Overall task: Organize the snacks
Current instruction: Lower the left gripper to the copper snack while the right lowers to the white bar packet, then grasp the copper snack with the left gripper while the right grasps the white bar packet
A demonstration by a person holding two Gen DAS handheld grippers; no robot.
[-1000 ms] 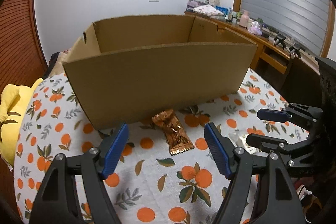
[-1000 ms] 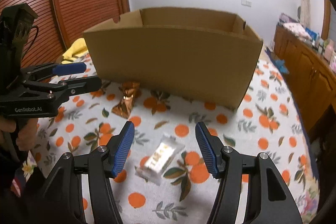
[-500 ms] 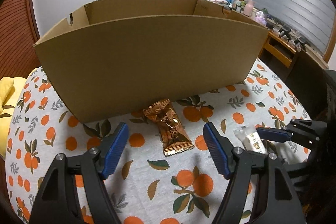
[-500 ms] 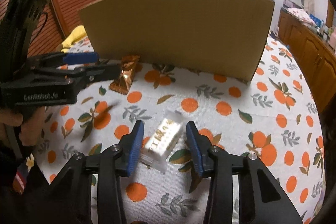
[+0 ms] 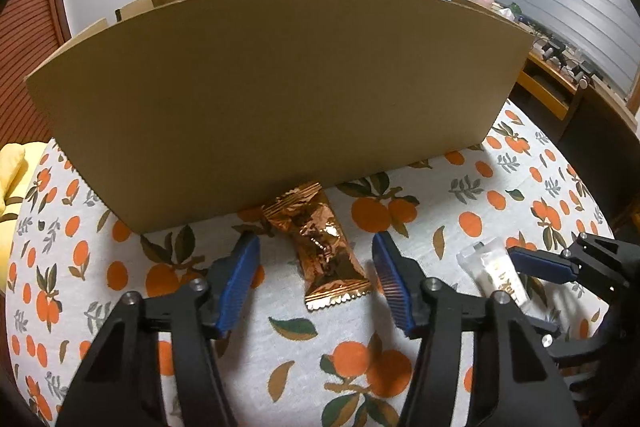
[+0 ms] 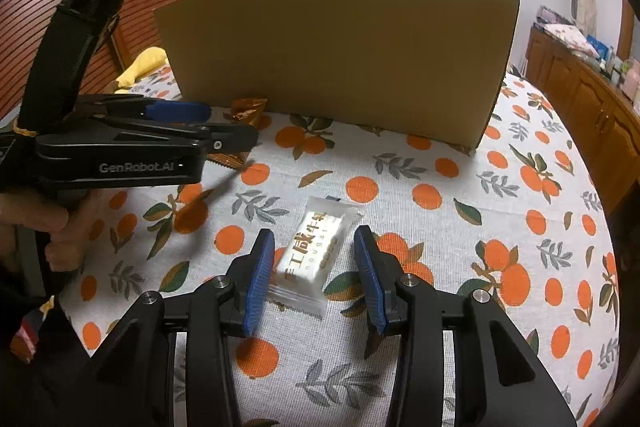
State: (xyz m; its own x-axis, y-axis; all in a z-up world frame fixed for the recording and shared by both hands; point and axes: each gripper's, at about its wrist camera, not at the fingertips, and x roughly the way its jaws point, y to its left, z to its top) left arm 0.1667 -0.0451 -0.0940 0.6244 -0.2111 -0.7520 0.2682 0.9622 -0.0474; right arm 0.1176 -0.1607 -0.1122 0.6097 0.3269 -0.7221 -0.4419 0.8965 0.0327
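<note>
Both grippers low, splayed: left gripper (image 5: 316, 283) astride copper wrapper (image 5: 320, 247), right gripper (image 6: 314, 277) astride nougat (image 6: 312, 251).

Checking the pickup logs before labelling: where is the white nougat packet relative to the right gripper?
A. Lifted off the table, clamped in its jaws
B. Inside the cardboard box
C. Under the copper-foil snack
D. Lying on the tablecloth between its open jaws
D: in the right wrist view the white nougat packet lies flat on the tablecloth between the right gripper's open jaws, unclamped.
</note>
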